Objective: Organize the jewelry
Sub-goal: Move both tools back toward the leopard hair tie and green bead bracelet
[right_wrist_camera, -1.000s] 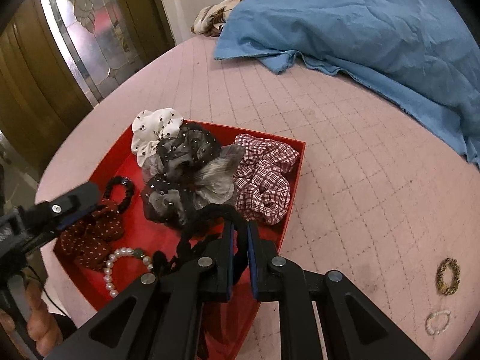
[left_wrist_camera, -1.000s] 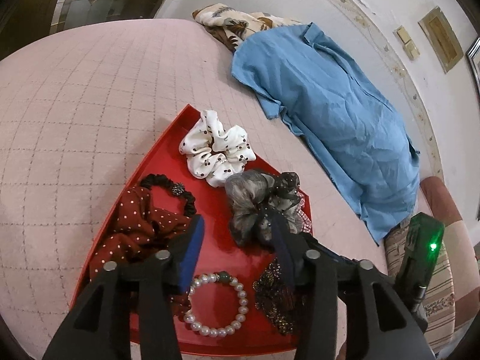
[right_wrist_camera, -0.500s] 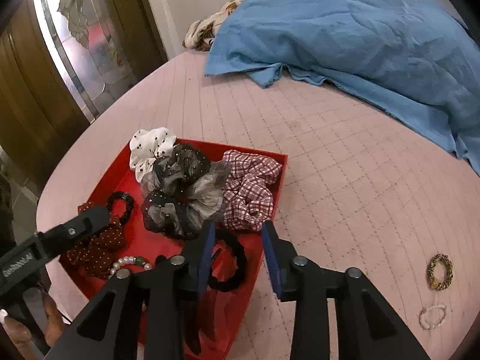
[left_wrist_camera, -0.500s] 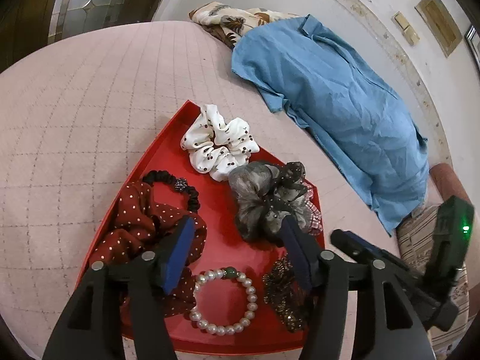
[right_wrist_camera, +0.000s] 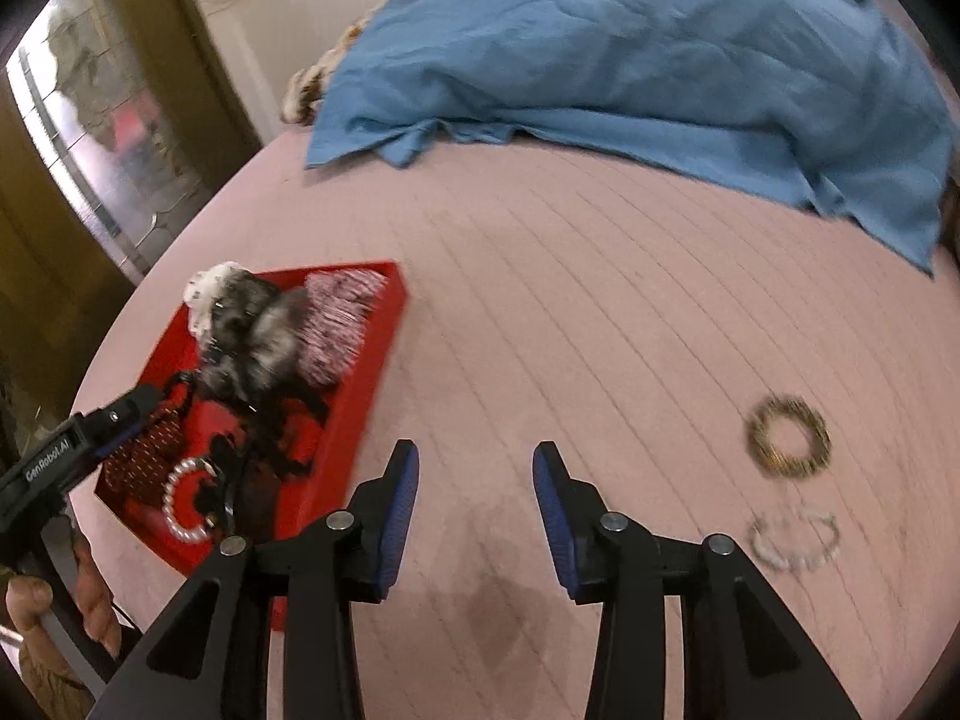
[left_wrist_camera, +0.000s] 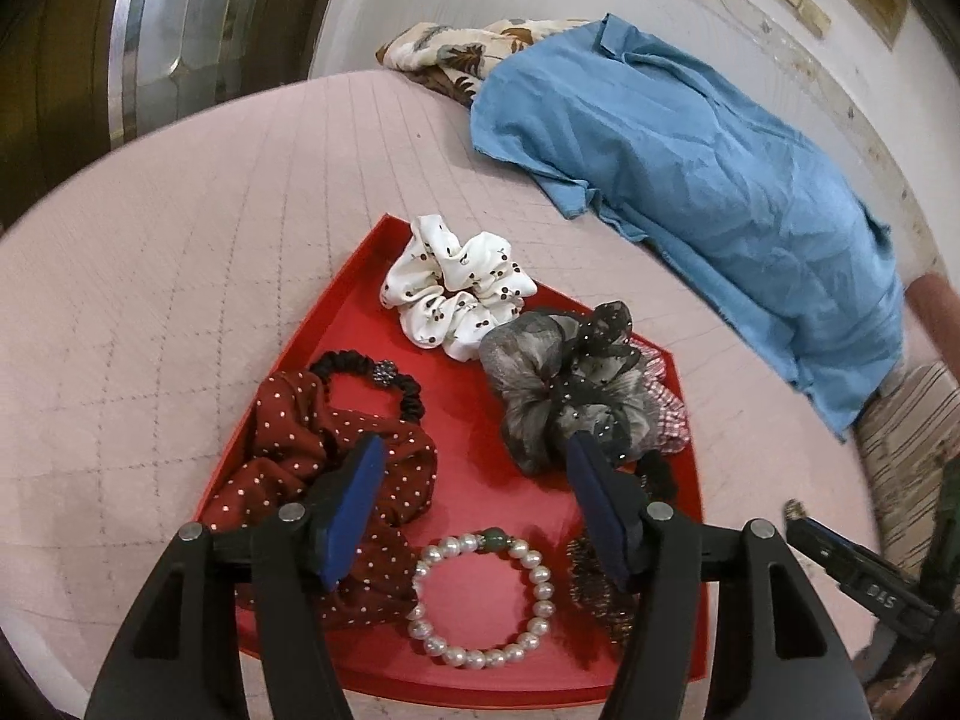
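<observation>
Both grippers are spread apart and hold nothing: the left gripper (left_wrist_camera: pixel 474 468) hangs over a red tray (left_wrist_camera: pixel 360 276) holding scrunchies and a pearl bracelet (left_wrist_camera: pixel 480 594). The right gripper (right_wrist_camera: pixel 474 468) hangs over the pink bedspread (right_wrist_camera: pixel 600 312), near a gold bracelet (right_wrist_camera: pixel 789 437) and a clear beaded bracelet (right_wrist_camera: pixel 795 537) lying well apart from the tray.

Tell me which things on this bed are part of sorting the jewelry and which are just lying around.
Part of the job:
red tray
pearl bracelet
white dotted scrunchie
grey scrunchie
dark red dotted scrunchie
gold bracelet, still outside the tray
clear bead bracelet, still outside the tray

Just lying about:
blue shirt
patterned cloth
</observation>
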`<state>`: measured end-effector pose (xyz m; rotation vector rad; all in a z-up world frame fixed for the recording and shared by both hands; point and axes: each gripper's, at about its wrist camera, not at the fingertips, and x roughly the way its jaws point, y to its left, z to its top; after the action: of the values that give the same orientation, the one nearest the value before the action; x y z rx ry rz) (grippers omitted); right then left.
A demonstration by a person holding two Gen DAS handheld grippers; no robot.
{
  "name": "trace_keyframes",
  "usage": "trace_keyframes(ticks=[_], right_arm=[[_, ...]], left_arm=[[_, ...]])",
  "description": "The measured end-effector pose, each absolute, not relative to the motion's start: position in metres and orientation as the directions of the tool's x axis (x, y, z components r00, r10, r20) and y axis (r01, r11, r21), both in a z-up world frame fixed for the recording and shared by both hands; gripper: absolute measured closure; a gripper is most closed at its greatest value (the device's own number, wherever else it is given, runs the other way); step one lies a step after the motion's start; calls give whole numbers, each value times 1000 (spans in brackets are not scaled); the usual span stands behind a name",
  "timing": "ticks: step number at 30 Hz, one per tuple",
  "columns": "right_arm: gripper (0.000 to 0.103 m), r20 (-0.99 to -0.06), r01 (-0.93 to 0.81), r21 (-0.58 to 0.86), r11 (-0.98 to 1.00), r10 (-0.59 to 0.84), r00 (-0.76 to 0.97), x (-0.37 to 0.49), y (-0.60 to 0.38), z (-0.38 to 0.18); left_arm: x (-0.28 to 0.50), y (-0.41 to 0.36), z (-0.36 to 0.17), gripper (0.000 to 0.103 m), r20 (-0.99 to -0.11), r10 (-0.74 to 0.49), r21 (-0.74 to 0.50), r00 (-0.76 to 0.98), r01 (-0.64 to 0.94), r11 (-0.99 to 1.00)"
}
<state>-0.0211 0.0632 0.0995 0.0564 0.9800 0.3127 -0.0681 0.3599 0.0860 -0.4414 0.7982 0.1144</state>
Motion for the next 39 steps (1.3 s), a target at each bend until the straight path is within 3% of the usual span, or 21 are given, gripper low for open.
trace_keyframes(ticks=[15,21,39], right_arm=[[60,-823,-135,225,965,263,503,-53,6,84],[51,-809,-107,240,965,260,527,-65,-16,90],[50,-786,-16,294,956,251,566,-89,-78,90]], left_arm=[[-80,328,88,40,-726,52,-164,685,-246,955],[-88,310,91,40,-738,49,-124,673,-207,970],[-122,253,136,39,-722,44,-50,691,-115,992]])
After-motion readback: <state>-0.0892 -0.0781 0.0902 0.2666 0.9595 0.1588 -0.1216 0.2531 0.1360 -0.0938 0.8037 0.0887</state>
